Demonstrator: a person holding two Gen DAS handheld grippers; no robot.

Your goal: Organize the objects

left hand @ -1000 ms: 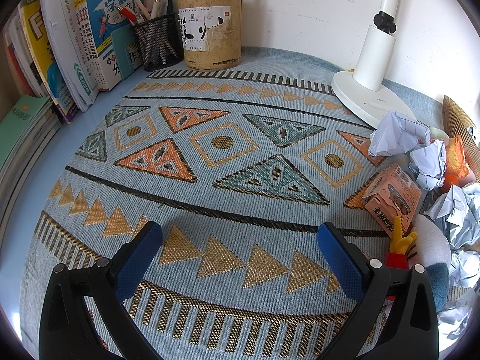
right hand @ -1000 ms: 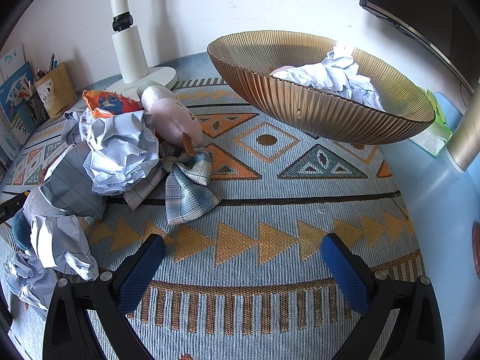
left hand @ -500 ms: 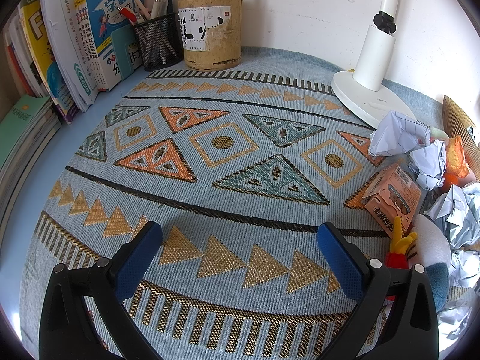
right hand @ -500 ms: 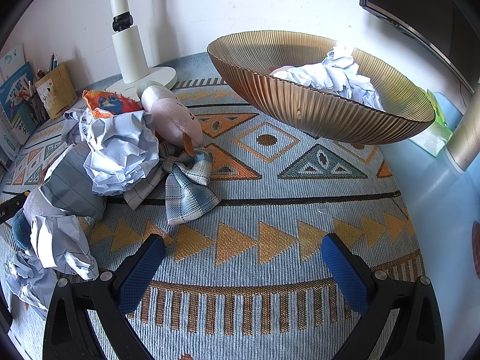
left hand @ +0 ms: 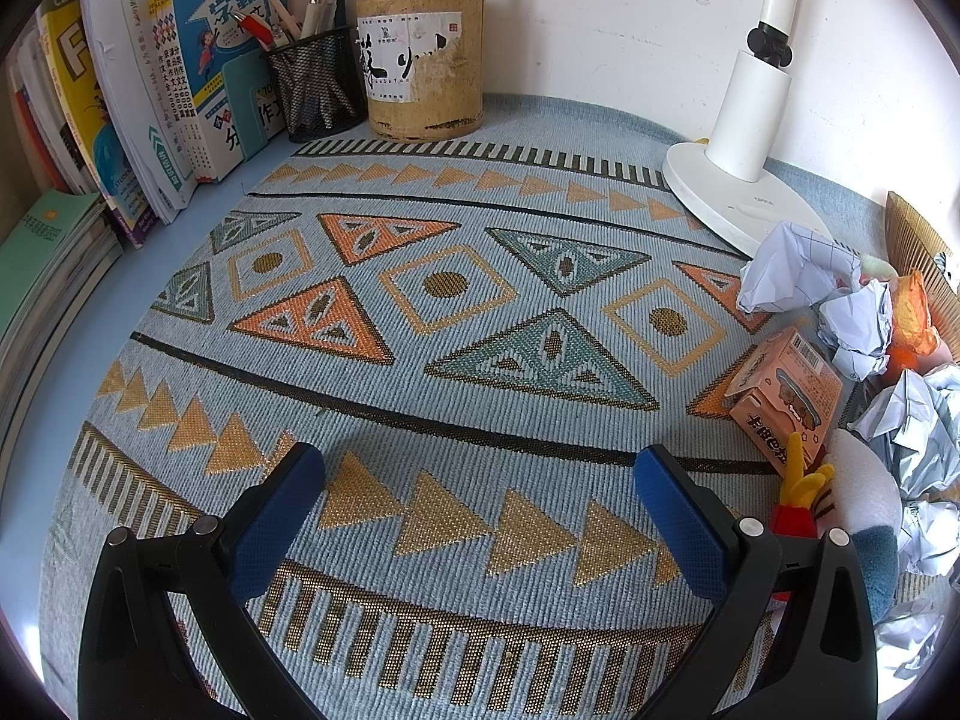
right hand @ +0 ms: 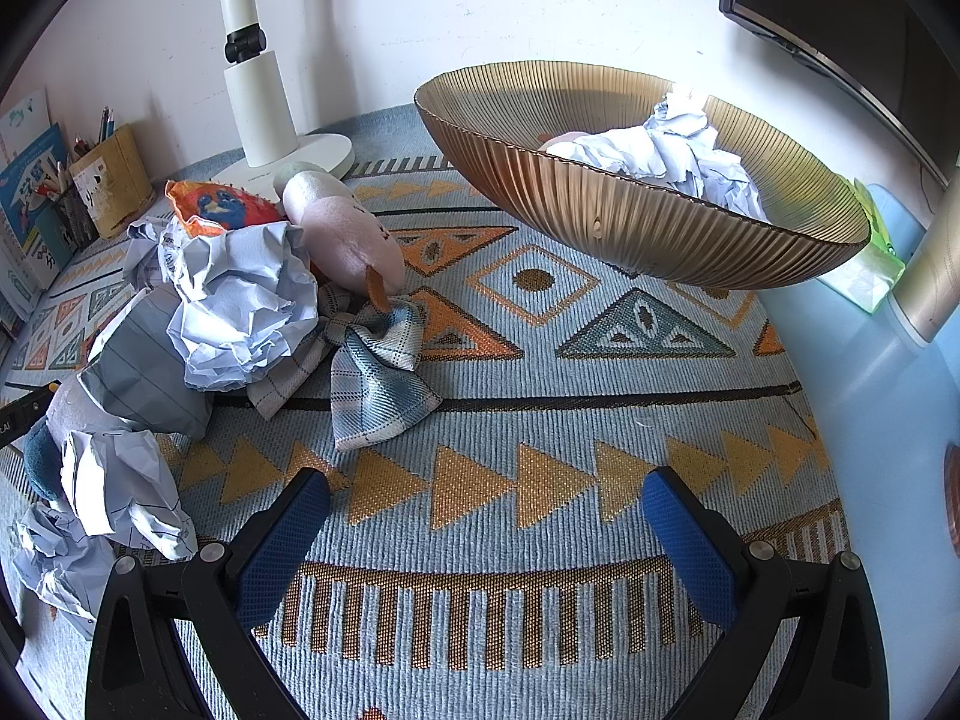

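Left gripper (left hand: 480, 483): jaws spread wide, empty, above bare mat (left hand: 420, 312).
Right gripper (right hand: 486, 501): jaws spread wide, empty.
Bowl (right hand: 600, 204): at 1 o'clock of the right gripper; already holds crumpled paper (right hand: 678, 150).
Loose pile: paper balls (right hand: 240, 300), plaid cloth (right hand: 378, 372), pink plush (right hand: 348, 234) and snack bag (right hand: 216, 207) at 10 o'clock; small carton (left hand: 786, 396) at 2 o'clock in the left view.
Progress: judged early; most clutter not yet sorted.
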